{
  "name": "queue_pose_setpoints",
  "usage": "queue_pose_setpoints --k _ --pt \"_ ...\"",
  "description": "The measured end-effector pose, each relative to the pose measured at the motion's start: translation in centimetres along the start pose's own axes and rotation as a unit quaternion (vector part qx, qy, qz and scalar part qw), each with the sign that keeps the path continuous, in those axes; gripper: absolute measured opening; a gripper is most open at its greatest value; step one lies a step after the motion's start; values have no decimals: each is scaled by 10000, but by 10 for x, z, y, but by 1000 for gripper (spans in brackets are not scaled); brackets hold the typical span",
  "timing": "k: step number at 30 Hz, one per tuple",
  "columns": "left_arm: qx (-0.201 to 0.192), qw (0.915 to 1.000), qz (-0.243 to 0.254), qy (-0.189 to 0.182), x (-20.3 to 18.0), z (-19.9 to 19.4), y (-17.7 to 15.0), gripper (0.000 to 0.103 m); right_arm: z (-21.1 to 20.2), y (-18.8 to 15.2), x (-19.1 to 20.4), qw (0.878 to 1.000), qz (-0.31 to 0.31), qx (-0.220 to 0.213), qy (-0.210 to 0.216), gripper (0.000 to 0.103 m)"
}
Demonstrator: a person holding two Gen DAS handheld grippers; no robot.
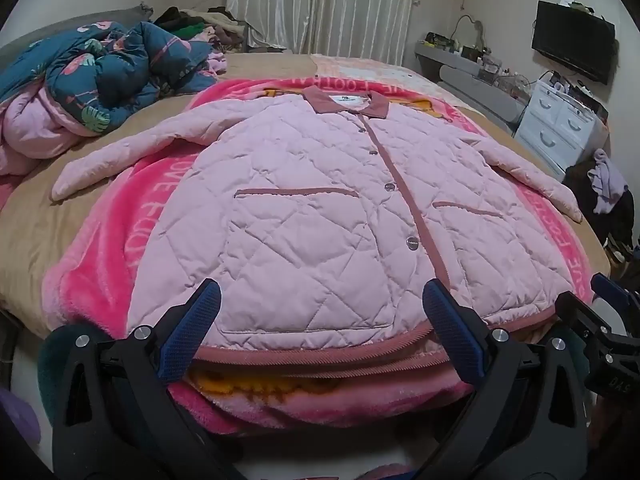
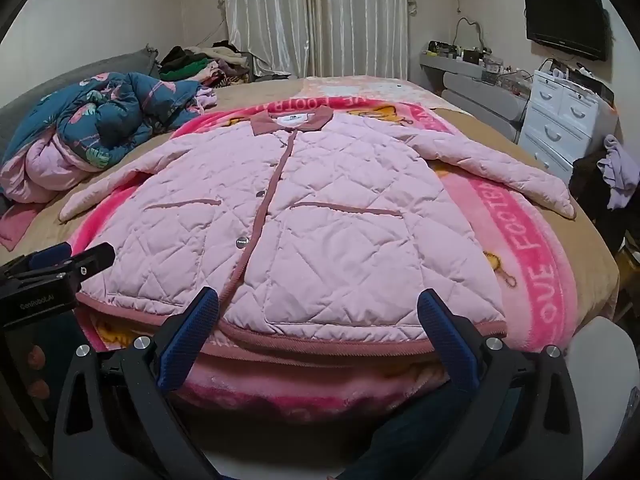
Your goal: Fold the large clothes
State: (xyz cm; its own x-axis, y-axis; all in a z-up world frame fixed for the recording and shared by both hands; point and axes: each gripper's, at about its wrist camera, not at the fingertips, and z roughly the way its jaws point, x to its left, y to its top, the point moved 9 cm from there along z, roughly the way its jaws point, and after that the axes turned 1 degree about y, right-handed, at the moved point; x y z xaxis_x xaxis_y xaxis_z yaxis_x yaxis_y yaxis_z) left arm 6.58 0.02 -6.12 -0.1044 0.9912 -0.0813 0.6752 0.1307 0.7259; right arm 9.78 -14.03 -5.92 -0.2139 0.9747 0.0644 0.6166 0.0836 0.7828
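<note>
A pink quilted jacket lies flat and buttoned on a pink blanket, collar far, hem near, both sleeves spread out. It also shows in the right wrist view. My left gripper is open, fingers wide apart just before the hem's left half. My right gripper is open just before the hem's right half. The right gripper also shows at the right edge of the left wrist view; the left gripper shows at the left edge of the right wrist view.
The bed has a tan sheet. A crumpled blue flamingo quilt and a clothes pile lie at the far left. White drawers, a wall TV and a cluttered shelf stand on the right.
</note>
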Motion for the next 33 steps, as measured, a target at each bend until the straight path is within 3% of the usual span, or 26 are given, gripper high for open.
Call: queue_pose_setpoints --k 33 --pt "10 10000 -12 -23 2 -2 -2 95 -2 2 -4 10000 51 45 -24 99"
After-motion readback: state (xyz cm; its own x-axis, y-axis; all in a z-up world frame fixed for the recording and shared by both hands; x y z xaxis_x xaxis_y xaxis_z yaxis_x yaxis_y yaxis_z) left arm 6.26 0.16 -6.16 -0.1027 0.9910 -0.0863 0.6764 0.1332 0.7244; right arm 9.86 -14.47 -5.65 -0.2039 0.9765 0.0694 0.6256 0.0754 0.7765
